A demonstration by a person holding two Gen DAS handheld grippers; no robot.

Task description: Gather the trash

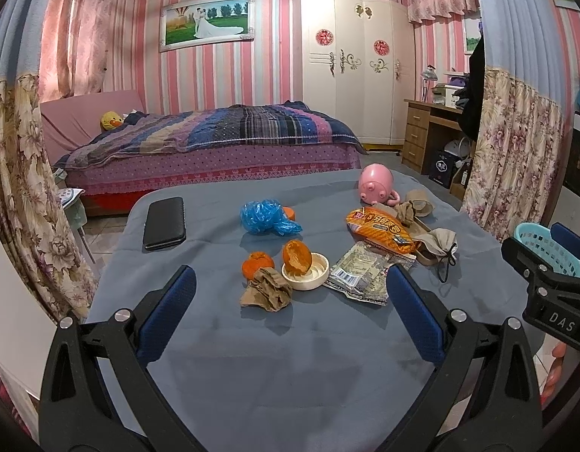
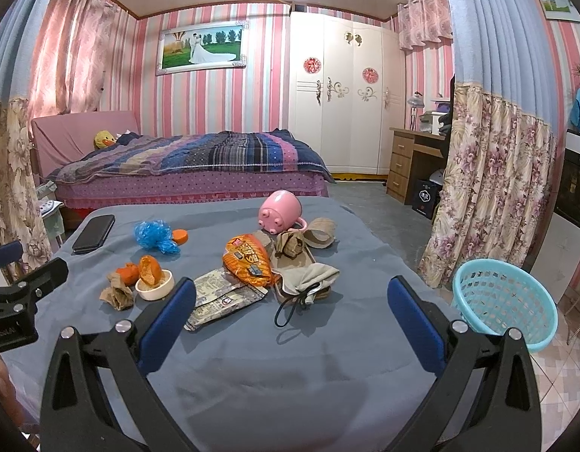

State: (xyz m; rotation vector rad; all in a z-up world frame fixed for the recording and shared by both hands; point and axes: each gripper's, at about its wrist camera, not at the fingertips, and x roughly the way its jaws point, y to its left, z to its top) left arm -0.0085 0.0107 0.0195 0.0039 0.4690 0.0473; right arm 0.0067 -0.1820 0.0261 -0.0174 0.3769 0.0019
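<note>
On the blue-grey table [image 1: 290, 358] in front of you the trash lies in a loose spread, and both of your grippers hang over the near edge with nothing in them. The left gripper [image 1: 290, 312] has its jaws wide apart; so does the right gripper [image 2: 291, 320].

Most of this will likely be light and soft. The crumpled brown paper [image 1: 267, 290] should squash as you close, so take it across its thickest fold. The orange peel [image 1: 297, 258] stands in a small white dish [image 1: 306, 273], with a second peel [image 1: 256, 263] just beside it; peel is springy and may tear, so grip a curled edge, and mind that the dish may slide or tip. The silver wrapper [image 1: 359, 273] lies flat and looks slick; pinch a raised corner rather than press down on it. The orange snack bag [image 1: 380, 229] is puffier and easier to catch at its seam. The blue plastic bag [image 1: 267, 218] is a crinkled wad, near weightless by the look of it.

Farther back there is more brown paper [image 2: 290, 243] and a grey pouch [image 2: 308, 278] with a black cord; whether that pouch is trash you cannot tell. The pink mug [image 2: 280, 211] and the black case [image 2: 94, 233] look like keepers.

The teal basket [image 2: 504, 301] sits off the table's right side, near your right gripper.
</note>
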